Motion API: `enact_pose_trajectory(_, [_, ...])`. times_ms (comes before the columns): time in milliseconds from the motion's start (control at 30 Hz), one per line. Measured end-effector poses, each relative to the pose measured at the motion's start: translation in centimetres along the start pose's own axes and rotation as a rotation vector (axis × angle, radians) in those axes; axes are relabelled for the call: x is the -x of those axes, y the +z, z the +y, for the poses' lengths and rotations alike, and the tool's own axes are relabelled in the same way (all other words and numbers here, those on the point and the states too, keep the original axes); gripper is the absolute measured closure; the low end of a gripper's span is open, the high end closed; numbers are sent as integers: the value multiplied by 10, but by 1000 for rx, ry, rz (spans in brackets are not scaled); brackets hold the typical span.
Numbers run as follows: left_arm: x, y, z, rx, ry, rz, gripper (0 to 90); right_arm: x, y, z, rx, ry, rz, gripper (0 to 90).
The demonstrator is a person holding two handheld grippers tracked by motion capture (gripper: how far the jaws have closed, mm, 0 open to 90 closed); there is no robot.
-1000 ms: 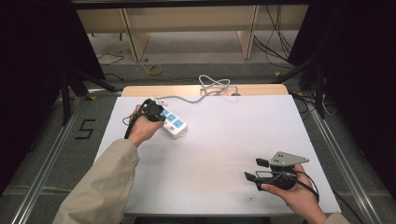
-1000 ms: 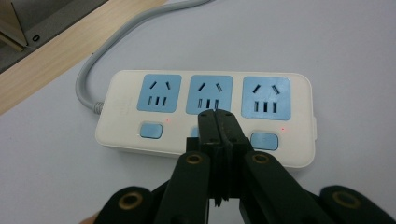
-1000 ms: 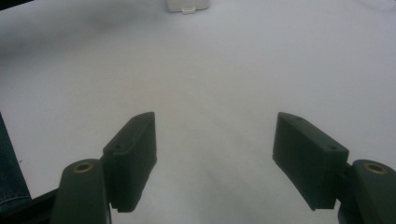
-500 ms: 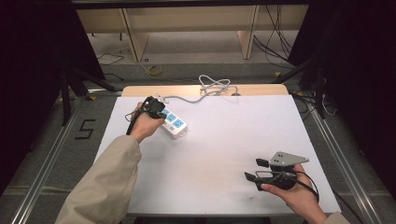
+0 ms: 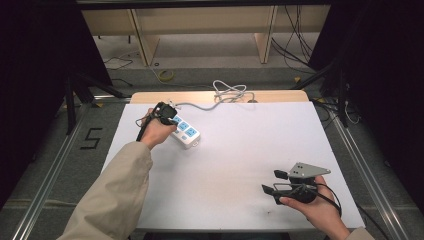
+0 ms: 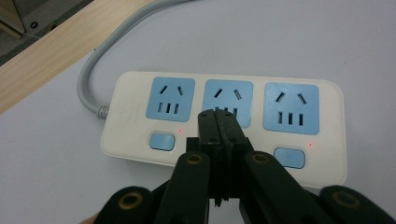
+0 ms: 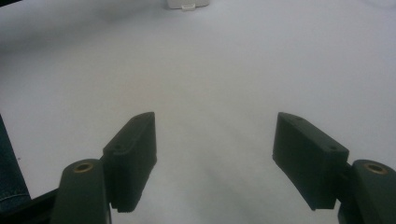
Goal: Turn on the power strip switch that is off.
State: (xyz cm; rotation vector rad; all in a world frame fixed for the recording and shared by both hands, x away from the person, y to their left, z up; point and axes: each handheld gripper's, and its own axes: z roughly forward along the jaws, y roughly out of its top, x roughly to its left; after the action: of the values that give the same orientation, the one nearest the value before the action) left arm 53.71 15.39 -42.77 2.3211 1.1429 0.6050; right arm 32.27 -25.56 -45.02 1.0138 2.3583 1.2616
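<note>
A white power strip (image 5: 185, 132) with three blue sockets lies at the table's back left; its grey cord (image 5: 200, 104) runs to the far edge. In the left gripper view the power strip (image 6: 224, 119) lies just under my left gripper (image 6: 218, 116), whose jaws are shut with nothing between them, tips over the middle socket near its switch. Two small red lights glow beside the blue switches. In the high view the left gripper (image 5: 167, 114) hovers at the strip's near-left end. My right gripper (image 5: 274, 182) rests open above the bare table at the front right; its fingers (image 7: 133, 149) stand wide apart.
The white table top (image 5: 250, 150) has a wooden strip along its far edge, where a coil of grey cable (image 5: 229, 91) lies. Shelving legs and loose cables stand on the floor beyond. A dark metal frame runs along both sides of the table.
The left hand and its gripper have shifted slightly over the power strip. The right gripper has stayed in place.
</note>
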Motion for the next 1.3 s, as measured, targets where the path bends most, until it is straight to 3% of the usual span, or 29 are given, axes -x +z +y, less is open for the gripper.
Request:
enact_pose_trajectory(667, [-1, 12, 6, -66, -4, -19, 898, 0, 0, 0, -5, -4, 5, 306])
enact_pose_trajectory(1300, [1, 17, 13, -129, 22, -31, 899, -1, 0, 0, -8, -2, 7, 306])
